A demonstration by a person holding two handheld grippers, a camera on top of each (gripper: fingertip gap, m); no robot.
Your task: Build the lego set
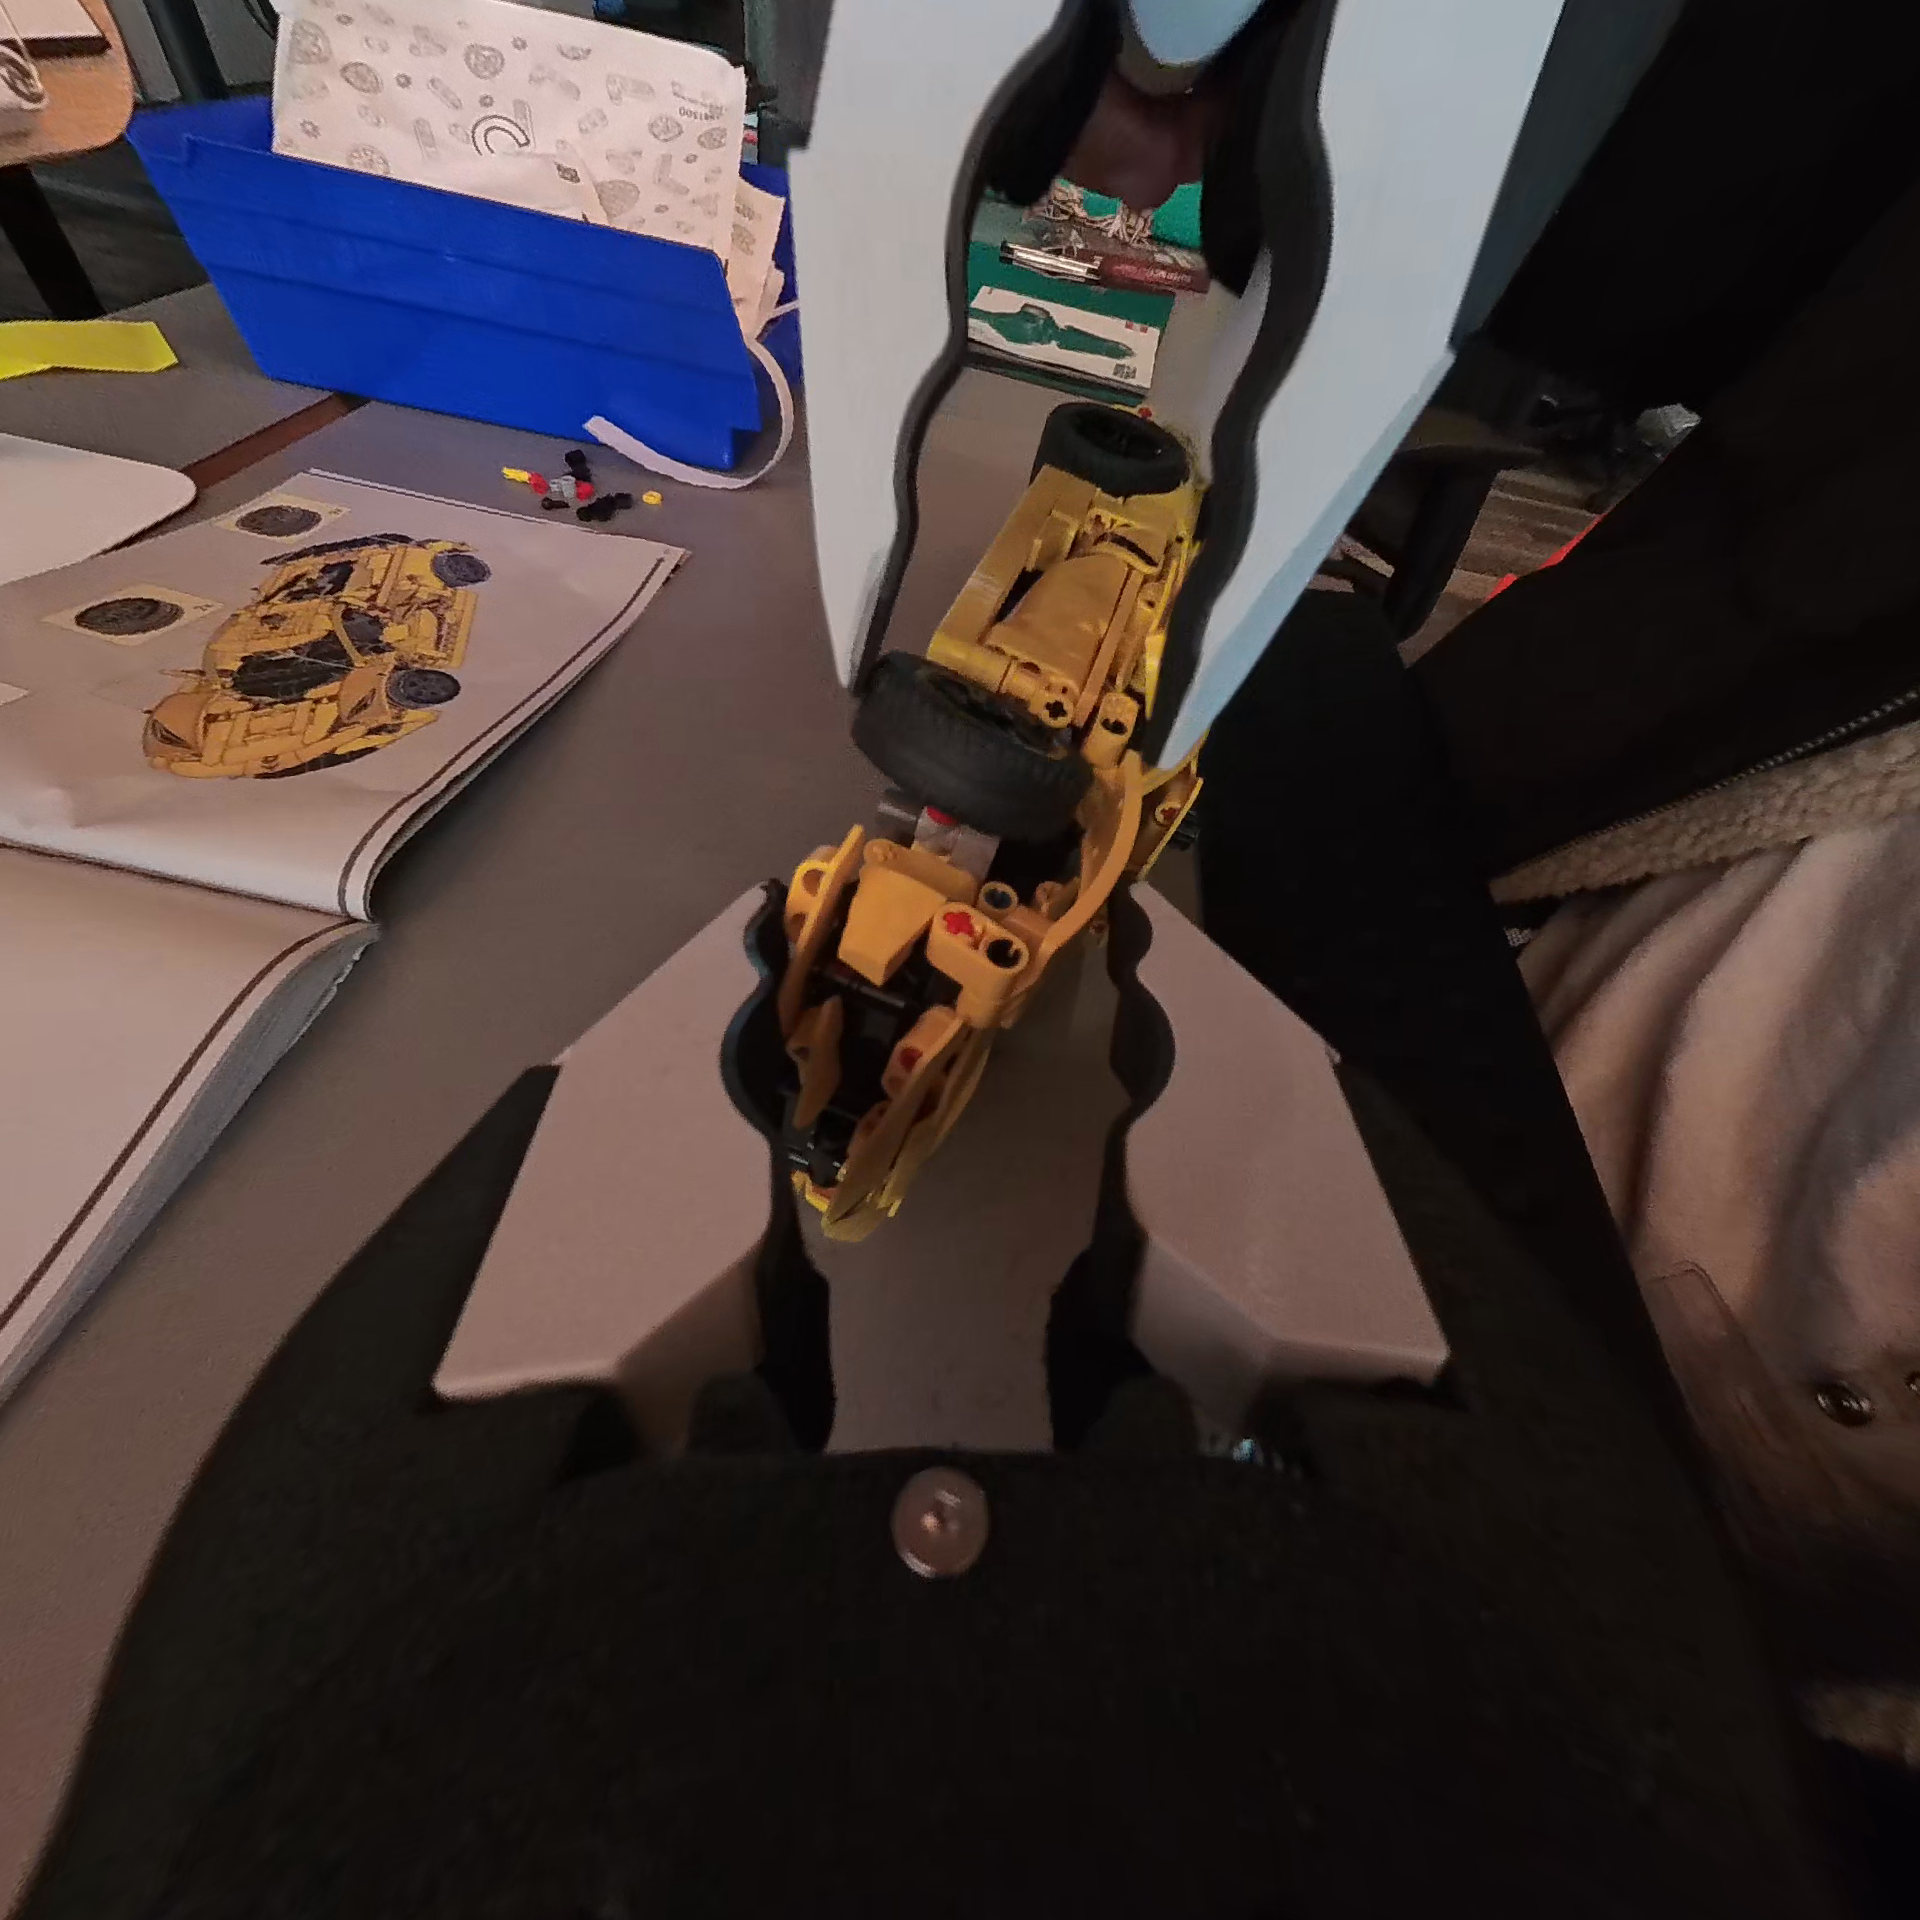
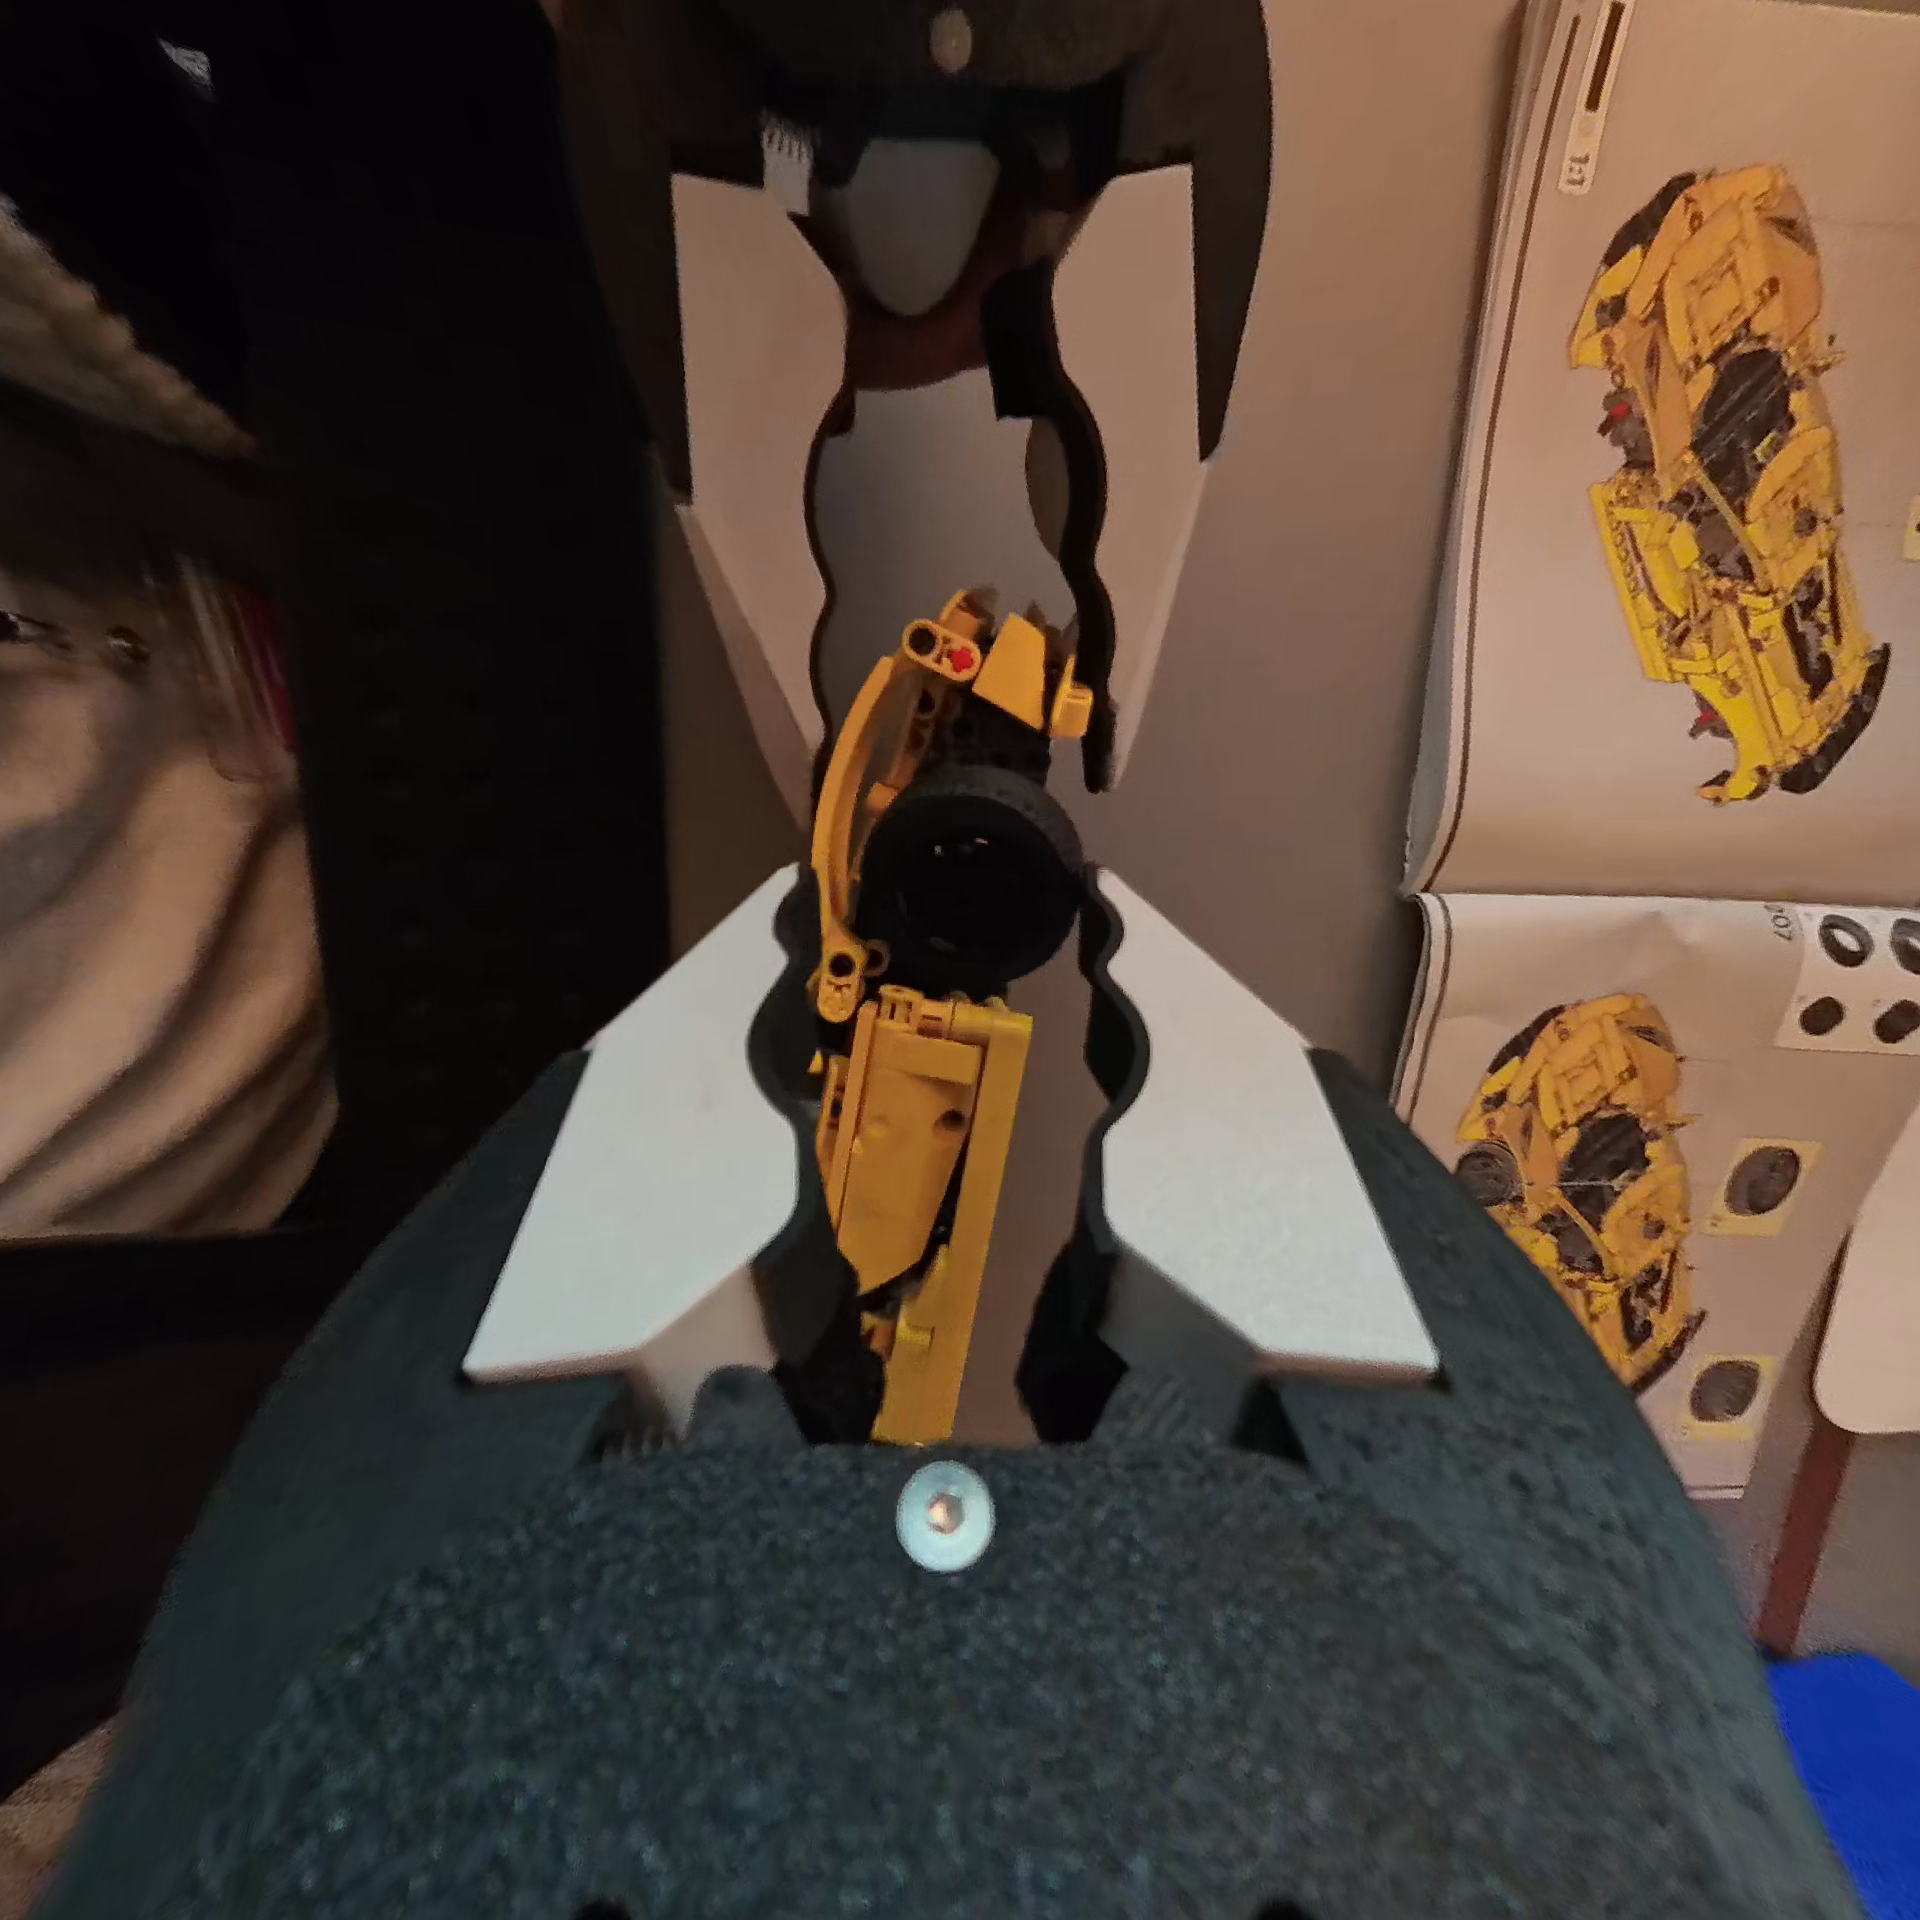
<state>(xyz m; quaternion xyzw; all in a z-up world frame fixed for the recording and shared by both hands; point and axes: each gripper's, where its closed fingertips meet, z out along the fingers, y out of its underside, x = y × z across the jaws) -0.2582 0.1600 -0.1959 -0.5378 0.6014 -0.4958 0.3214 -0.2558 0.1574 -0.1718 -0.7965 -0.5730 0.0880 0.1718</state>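
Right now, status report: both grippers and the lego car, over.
Left gripper and right gripper both shut on yellow lego car, held between them above the table. Black tire at right fingertips. Nothing blocking.

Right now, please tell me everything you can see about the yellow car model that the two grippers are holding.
The yellow car model is a partly built plastic brick car with a yellow body, black inner parts and small red pins. Two black rubber-like tyres show, one near the middle and one at the far end. It is held above the grey table, lying lengthwise between the grippers. The left gripper holds one end and the right gripper the other, each with the model between its fingers.
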